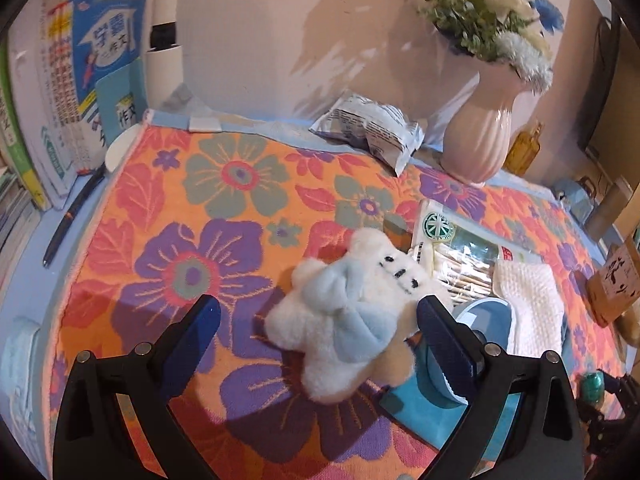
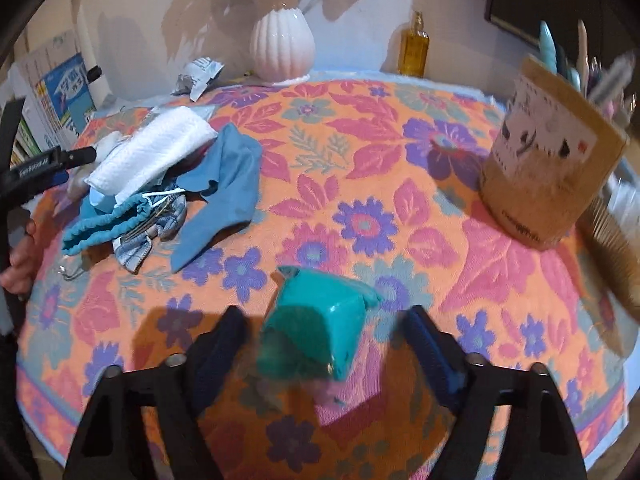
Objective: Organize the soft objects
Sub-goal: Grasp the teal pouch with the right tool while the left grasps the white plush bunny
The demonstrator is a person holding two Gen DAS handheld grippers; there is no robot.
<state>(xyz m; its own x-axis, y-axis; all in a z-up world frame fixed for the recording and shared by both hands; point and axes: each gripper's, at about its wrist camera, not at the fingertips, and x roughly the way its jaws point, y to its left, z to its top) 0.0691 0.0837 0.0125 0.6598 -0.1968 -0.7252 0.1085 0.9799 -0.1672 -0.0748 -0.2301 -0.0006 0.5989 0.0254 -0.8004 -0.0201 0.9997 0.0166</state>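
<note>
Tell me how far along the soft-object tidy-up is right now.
Done: white towel, blue cloth and drawstring pouch already lie gathered in one pile. In hand: the right claw brackets a teal object, pads not touching. Left: the plush bear lies loose in front of the open left claw.

A white plush toy (image 1: 352,312) with a pale blue bow is seen between the spread fingers of the left gripper (image 1: 318,312), nearer the right finger, lying on the floral cloth (image 1: 224,208). A white towel (image 1: 532,304) lies beyond that finger.
</note>
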